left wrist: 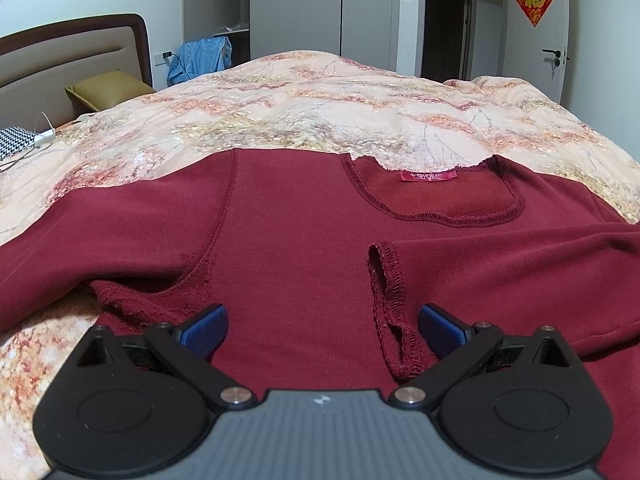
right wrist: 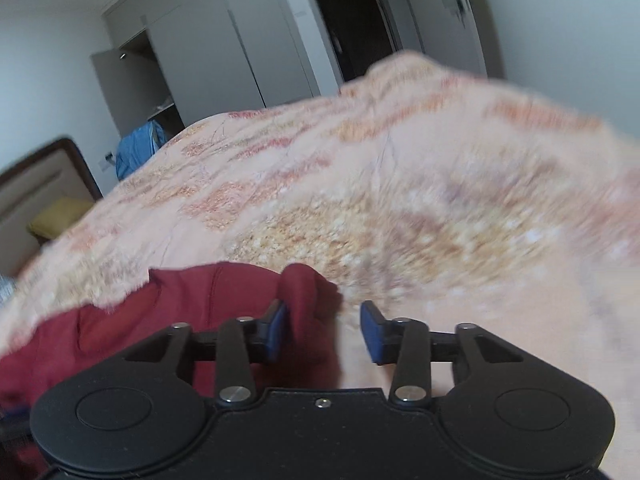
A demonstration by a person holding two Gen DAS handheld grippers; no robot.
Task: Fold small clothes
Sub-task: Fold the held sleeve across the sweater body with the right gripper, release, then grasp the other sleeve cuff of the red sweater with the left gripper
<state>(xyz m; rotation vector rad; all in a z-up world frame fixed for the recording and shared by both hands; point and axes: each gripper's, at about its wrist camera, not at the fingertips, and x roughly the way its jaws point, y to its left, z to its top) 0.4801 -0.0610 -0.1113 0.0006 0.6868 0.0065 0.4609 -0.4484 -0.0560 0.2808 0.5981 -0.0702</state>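
Note:
A dark red long-sleeved top (left wrist: 288, 232) lies flat on the floral quilt (left wrist: 320, 104), neckline and pink label (left wrist: 429, 176) at the far side. Its right sleeve is folded across the body, cuff (left wrist: 394, 312) near the middle. My left gripper (left wrist: 322, 330) is open just above the top's body, the cuff close to its right fingertip. In the blurred right wrist view my right gripper (right wrist: 324, 330) is open over the quilt (right wrist: 400, 200), with a bunched edge of the red top (right wrist: 224, 304) by its left fingertip; nothing is clamped.
A headboard (left wrist: 60, 60) and a yellow pillow (left wrist: 108, 88) stand at the far left. A blue garment (left wrist: 204, 58) hangs by the wardrobe (left wrist: 296, 4). A cable and patterned item (left wrist: 24, 140) lie at the left bed edge. A door (left wrist: 556, 32) is at the right.

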